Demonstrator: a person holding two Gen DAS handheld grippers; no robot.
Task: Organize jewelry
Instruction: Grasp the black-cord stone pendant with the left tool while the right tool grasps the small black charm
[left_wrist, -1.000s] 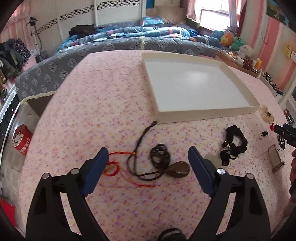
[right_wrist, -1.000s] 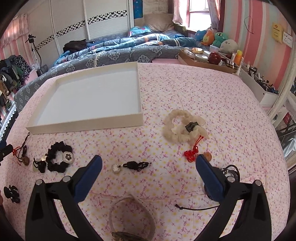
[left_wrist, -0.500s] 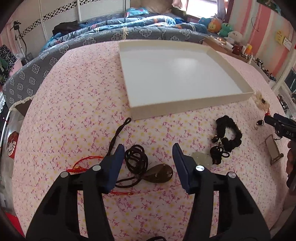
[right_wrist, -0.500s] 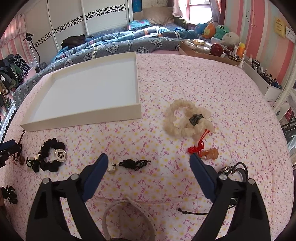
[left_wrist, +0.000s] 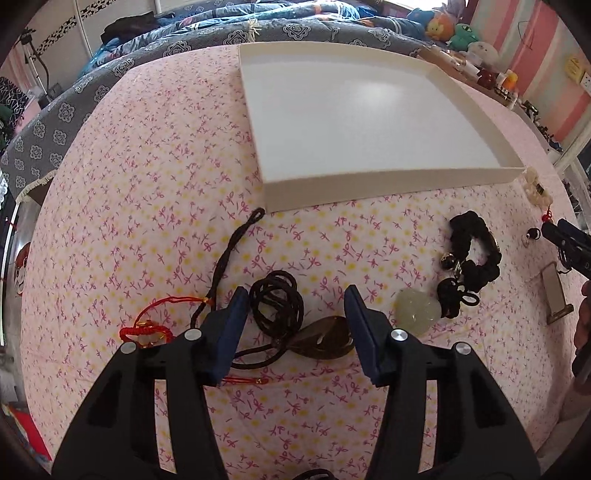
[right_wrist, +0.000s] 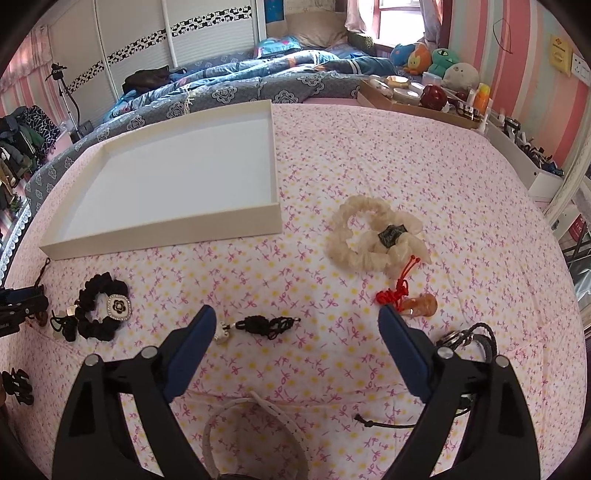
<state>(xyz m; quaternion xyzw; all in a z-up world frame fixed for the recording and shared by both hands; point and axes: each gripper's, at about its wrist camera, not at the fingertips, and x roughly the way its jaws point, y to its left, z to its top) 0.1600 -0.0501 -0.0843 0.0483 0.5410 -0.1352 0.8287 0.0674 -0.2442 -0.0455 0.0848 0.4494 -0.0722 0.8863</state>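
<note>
A white shallow tray (left_wrist: 388, 188) lies on the pink floral bedspread; it also shows in the right wrist view (right_wrist: 166, 232). My left gripper (left_wrist: 295, 295) is open and low, its jaws on either side of a black cord necklace (left_wrist: 277, 306) with a brown pendant (left_wrist: 325, 339). A pale green pendant (left_wrist: 417, 306) and a black scrunchie (left_wrist: 476, 254) lie to its right. My right gripper (right_wrist: 295, 317) is open and empty above a small black tassel charm (right_wrist: 262, 325). A cream scrunchie (right_wrist: 373, 236) and a red-corded amber charm (right_wrist: 417, 306) lie ahead of it on the right.
A red cord (left_wrist: 147, 328) lies left of the left gripper. A white headband (right_wrist: 255, 428) and black bracelets (right_wrist: 472, 336) lie close under the right gripper. A black hair clip (right_wrist: 16, 384) is at far left. A blue duvet (right_wrist: 258, 81) and a box of toiletries (right_wrist: 413, 96) lie behind.
My left gripper has narrowed its opening and moved down and forward until its jaws are on either side of the black necklace and pendant. My right gripper has moved slightly forward and stays open.
</note>
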